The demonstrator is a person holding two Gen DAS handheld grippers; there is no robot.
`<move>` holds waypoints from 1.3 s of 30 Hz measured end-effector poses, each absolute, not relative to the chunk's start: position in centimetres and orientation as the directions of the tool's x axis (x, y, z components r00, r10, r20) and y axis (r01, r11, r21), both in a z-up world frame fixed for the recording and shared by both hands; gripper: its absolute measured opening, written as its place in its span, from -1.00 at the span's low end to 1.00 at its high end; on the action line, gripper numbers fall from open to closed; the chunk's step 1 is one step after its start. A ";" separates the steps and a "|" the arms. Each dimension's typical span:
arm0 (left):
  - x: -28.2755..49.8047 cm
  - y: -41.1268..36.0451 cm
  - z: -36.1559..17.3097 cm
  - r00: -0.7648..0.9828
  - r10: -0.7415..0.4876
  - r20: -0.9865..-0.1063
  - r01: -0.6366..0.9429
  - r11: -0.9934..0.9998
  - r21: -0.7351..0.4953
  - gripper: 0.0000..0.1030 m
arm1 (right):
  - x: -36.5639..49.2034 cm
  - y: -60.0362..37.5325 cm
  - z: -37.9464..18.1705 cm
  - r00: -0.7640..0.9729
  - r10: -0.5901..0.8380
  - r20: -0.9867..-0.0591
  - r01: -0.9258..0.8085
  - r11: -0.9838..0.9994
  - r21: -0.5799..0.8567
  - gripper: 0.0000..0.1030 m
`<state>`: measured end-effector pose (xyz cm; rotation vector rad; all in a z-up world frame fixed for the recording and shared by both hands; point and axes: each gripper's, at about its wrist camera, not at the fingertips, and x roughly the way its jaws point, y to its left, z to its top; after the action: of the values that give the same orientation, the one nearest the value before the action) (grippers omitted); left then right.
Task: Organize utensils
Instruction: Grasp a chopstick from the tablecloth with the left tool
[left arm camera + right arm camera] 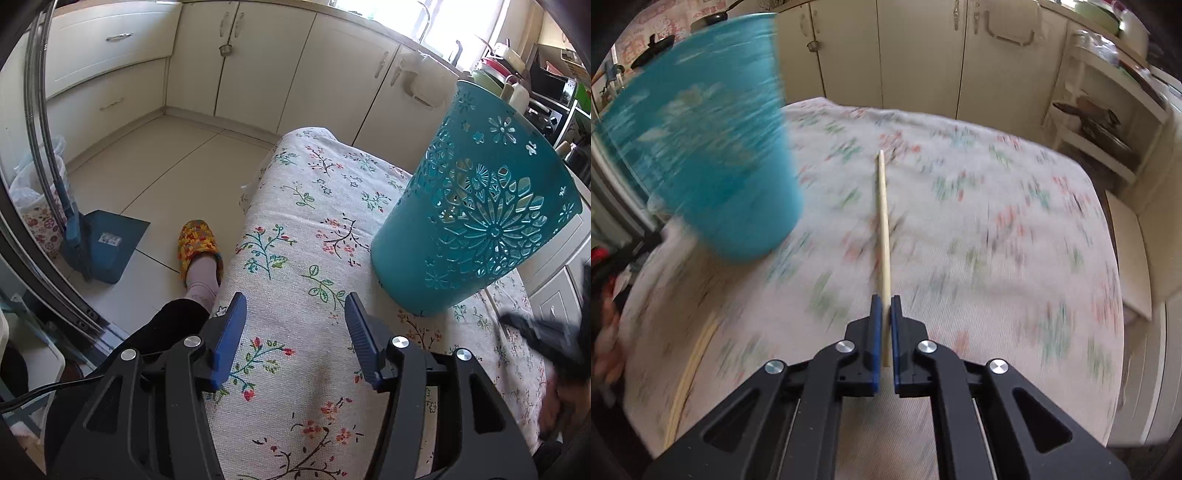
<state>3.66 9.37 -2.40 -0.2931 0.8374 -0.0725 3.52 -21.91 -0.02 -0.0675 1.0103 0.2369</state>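
Note:
A teal perforated utensil holder (476, 206) stands on the floral tablecloth (295, 221), ahead and to the right of my left gripper (295, 306), which is open and empty above the cloth. In the right wrist view the holder (701, 147) is blurred, at the upper left. My right gripper (885, 301) is shut on a pale wooden chopstick (882, 221) that points straight ahead over the cloth. Another pale chopstick (690, 373) lies on the cloth at the lower left.
Cream kitchen cabinets (258, 66) stand beyond the table. A blue dustpan (103, 247) and a slippered foot (199, 251) are on the tiled floor left of the table. Open shelves (1100, 122) stand to the right. The right gripper shows blurred at the left wrist view's right edge (546, 339).

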 end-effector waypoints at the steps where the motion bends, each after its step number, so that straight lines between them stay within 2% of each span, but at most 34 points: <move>1: 3.5 9.1 -2.3 0.667 -0.195 -0.719 -0.028 0.958 -0.285 0.02 | 2.2 -21.9 0.1 0.506 0.170 -0.846 -0.215 0.974 0.068 -0.89; 6: 1.6 6.1 -1.9 0.582 -0.382 -0.718 0.177 0.921 -0.347 0.08 | -4.4 -21.2 0.3 0.512 0.190 -0.838 -0.136 0.981 0.140 -0.89; 10: -0.1 1.9 -1.6 0.464 -0.521 -0.716 0.328 0.853 -0.407 0.27 | -7.8 -18.7 0.7 0.538 0.216 -0.815 -0.163 0.975 0.150 -0.89; 16: 1.1 1.4 -2.7 0.364 -0.611 -0.703 0.262 0.791 -0.552 0.30 | -10.2 -15.1 1.7 0.606 0.257 -0.753 -0.293 0.952 0.089 -0.89; 23: 1.8 2.8 -2.7 0.369 -0.645 -0.669 0.220 0.760 -0.611 0.29 | -10.9 -13.8 2.1 0.615 0.316 -0.722 -0.366 0.926 0.093 -0.89; 25: 2.0 3.3 -2.5 0.374 -0.660 -0.652 0.213 0.745 -0.632 0.16 | -11.1 -13.3 2.1 0.611 0.334 -0.717 -0.395 0.914 0.089 -0.89; 27: 2.2 3.7 -2.4 0.360 -0.676 -0.643 0.213 0.730 -0.649 -0.42 | -11.6 -13.1 2.2 0.612 0.348 -0.710 -0.412 0.907 0.090 -0.89; 29: 2.5 4.1 -2.4 0.351 -0.691 -0.632 0.218 0.717 -0.662 -0.73 | -11.9 -12.9 2.3 0.614 0.361 -0.702 -0.425 0.901 0.091 -0.89; 37: 1.6 4.5 0.6 0.387 -0.717 -0.580 0.270 0.689 -0.672 -0.91 | -11.5 -12.5 1.4 0.601 0.351 -0.718 -0.425 0.901 0.085 -0.89; 39: 1.4 4.7 2.1 0.409 -0.718 -0.564 0.287 0.687 -0.668 -0.91 | -11.4 -13.1 1.7 0.608 0.360 -0.707 -0.405 0.907 0.113 -0.76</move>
<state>1.37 4.70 2.15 -0.5192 0.9532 -0.6695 -11.36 -13.07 1.66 -0.0609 0.8030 0.4424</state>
